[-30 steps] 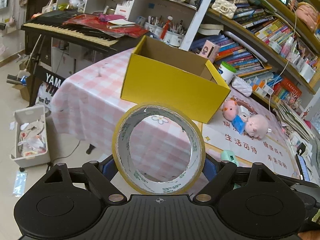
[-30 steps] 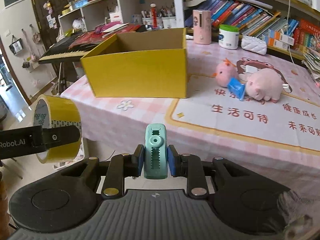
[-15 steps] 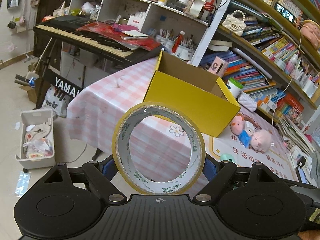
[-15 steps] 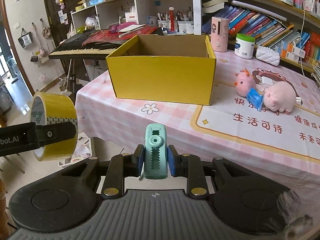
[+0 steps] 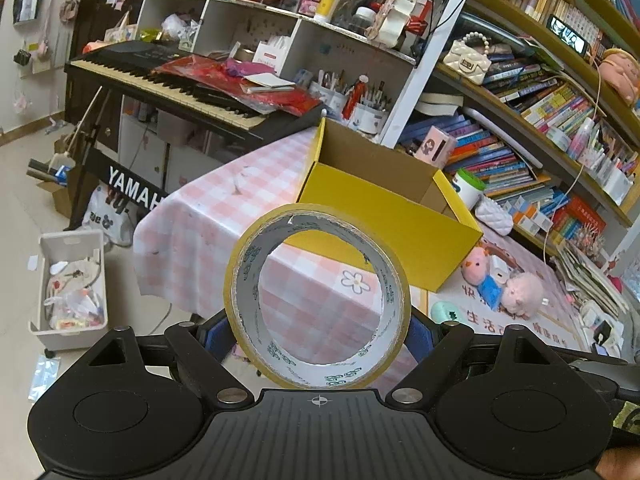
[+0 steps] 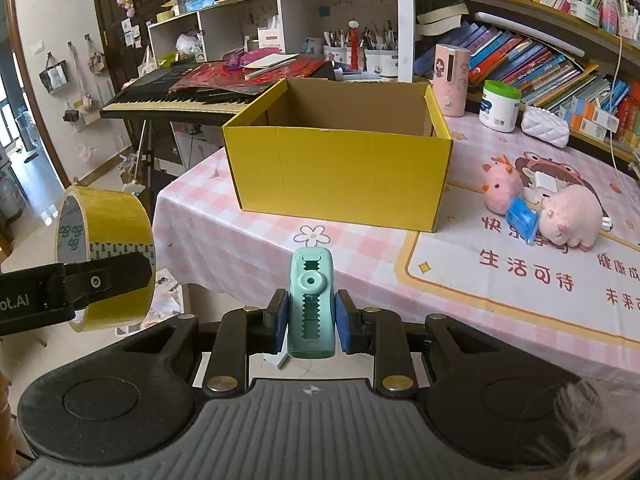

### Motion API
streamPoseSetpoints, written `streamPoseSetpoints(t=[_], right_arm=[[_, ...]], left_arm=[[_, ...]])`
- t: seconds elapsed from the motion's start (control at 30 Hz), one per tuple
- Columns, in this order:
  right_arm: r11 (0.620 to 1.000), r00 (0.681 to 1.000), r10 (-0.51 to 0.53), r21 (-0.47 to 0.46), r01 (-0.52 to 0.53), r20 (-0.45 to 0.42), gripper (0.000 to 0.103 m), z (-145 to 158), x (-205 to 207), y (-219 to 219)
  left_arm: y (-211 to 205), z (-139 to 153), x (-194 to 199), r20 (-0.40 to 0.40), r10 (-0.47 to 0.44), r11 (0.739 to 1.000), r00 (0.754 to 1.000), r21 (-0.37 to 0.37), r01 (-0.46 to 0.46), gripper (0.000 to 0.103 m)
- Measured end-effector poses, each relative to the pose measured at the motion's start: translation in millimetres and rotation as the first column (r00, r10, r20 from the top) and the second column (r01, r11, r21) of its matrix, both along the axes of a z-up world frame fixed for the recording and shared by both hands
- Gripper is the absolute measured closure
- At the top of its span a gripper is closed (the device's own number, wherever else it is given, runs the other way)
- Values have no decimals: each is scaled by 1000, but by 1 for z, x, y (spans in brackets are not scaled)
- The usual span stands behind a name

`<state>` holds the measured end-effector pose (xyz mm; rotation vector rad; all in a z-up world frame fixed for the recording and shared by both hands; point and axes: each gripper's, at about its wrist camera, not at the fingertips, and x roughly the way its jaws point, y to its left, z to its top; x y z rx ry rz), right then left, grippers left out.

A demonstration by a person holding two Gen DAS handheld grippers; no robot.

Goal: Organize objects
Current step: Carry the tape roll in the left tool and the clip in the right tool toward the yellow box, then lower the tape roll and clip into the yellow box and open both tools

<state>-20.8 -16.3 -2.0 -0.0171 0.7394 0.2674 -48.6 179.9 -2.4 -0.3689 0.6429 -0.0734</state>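
My left gripper (image 5: pixel 318 336) is shut on a yellow roll of tape (image 5: pixel 244 304), held upright in the air in front of the table; the roll also shows at the left of the right wrist view (image 6: pixel 116 216). My right gripper (image 6: pixel 311 322) is shut on a small mint-green clip-like object (image 6: pixel 311 304), also held off the table's near edge. An open yellow cardboard box (image 6: pixel 340 172) stands on the pink checked tablecloth (image 6: pixel 224 224); it looks empty and also shows in the left wrist view (image 5: pixel 404 232).
Two pink plush toys with a blue packet (image 6: pixel 544 208) lie right of the box. A pink cylinder (image 6: pixel 451 80), a white jar (image 6: pixel 500 106) and bookshelves are behind. A keyboard piano (image 5: pixel 168 84) stands left; a white bin (image 5: pixel 72 280) sits on the floor.
Both grippers have drawn back and risen from the table, so the box and table look farther away. Both keep hold of their objects.
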Motion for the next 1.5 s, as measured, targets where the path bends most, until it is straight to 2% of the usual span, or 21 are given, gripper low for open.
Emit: streamPoseSetpoints(t=[0.3,0.63,0.83,1.0,1.2,1.5], right_arm=[[1000,1000,2,10,-2,7,80,1,29,-3],[999,999,1,47,-4,51,80,18,87,-18],[997,989,6,74,-17,150,80,43,124,-30],[998,975,29,50,-41,221,80,55,161,-38],[998,979,55,31,-62,197,80,46,206,-47],[988,985,150,-58,-145,86,80,8,251,-45]], left_arm=[[-7,7,30,30,-5,1000,1000,22,4,19],[-27,27,90,91,-21,999,996,46,17,19],[-45,37,129,127,-36,997,991,74,27,19],[-61,41,162,134,-37,993,990,113,22,19],[-76,37,194,118,-36,986,992,164,16,19],[-88,10,228,0,-4,968,1000,252,3,19]])
